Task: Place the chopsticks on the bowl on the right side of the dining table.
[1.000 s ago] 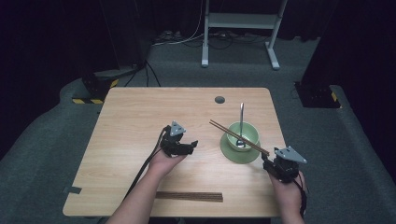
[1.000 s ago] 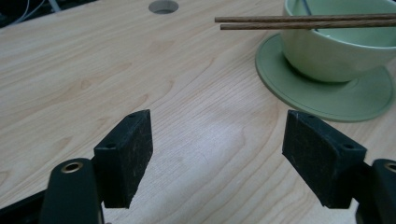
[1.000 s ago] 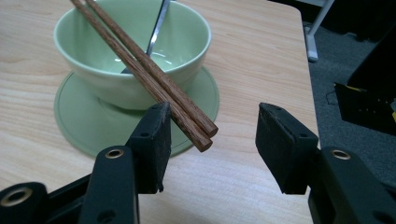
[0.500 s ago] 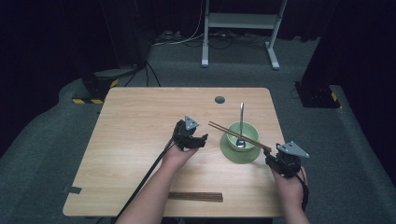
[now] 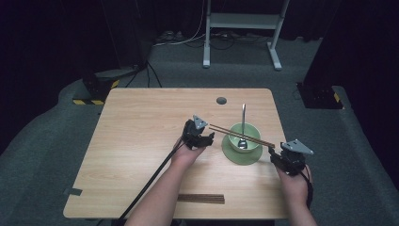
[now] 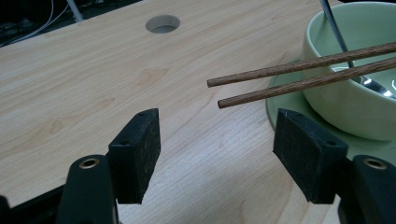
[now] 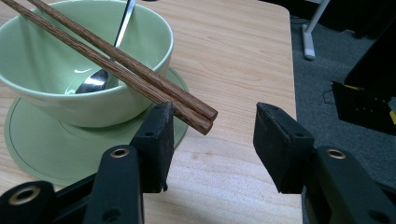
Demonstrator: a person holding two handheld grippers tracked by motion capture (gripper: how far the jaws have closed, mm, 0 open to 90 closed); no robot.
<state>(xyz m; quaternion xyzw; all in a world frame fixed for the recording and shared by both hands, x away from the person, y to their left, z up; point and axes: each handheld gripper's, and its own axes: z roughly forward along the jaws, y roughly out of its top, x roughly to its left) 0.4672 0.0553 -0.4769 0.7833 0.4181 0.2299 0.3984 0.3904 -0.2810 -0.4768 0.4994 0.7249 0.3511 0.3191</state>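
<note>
Where dark carpet surrounds it, a pale wooden table.

Lighting: we are seeing the table evenly lit from above, while the far curtains and floor are sinking into near black. Shadows: soft ones are lying under the bowl. Glare: a small highlight is showing on the spoon. Focus: the high view is looking soft; the near black pads are blurring slightly.
</note>
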